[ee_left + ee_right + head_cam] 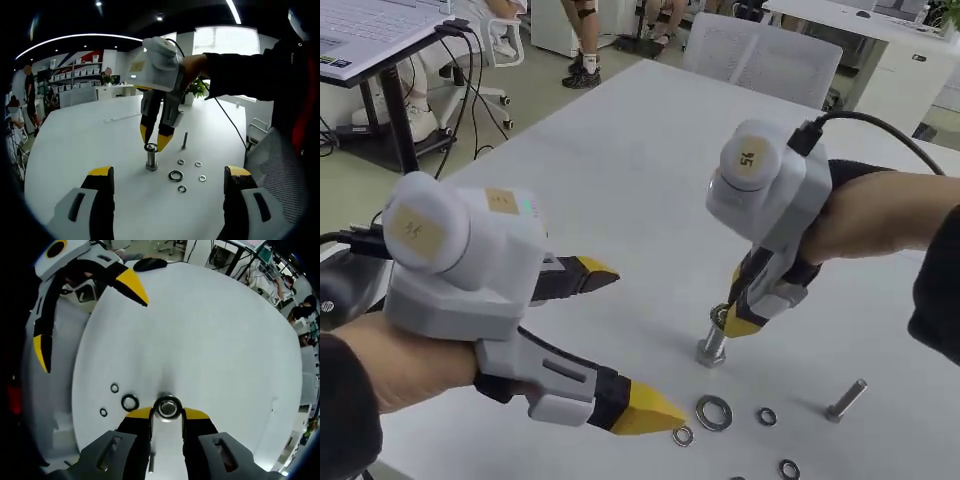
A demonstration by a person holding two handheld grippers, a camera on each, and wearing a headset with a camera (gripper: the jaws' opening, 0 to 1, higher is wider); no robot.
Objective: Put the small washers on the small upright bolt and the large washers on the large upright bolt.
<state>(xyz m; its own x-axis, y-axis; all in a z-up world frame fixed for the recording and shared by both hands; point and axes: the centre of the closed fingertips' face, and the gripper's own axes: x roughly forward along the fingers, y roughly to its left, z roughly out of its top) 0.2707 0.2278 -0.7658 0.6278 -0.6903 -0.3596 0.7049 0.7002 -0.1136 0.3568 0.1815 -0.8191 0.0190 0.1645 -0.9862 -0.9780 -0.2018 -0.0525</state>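
Note:
The large upright bolt (pixel 710 348) stands on the white table (pixel 620 170). My right gripper (pixel 730 320) is directly above it, shut on a large washer (pixel 167 407) held at the bolt's top (pixel 151 159). Another large washer (pixel 713 411) lies flat nearby, with several small washers (pixel 766 416) around it. The small bolt (pixel 185 140) stands upright a little beyond them. My left gripper (pixel 623 340) hovers open and holds nothing, to the left of the bolt.
A mesh-back chair (pixel 760 55) stands at the table's far edge. A desk with a laptop (pixel 360 35) and hanging cables is off to the left. People stand in the background. Bare table surface stretches beyond the bolts.

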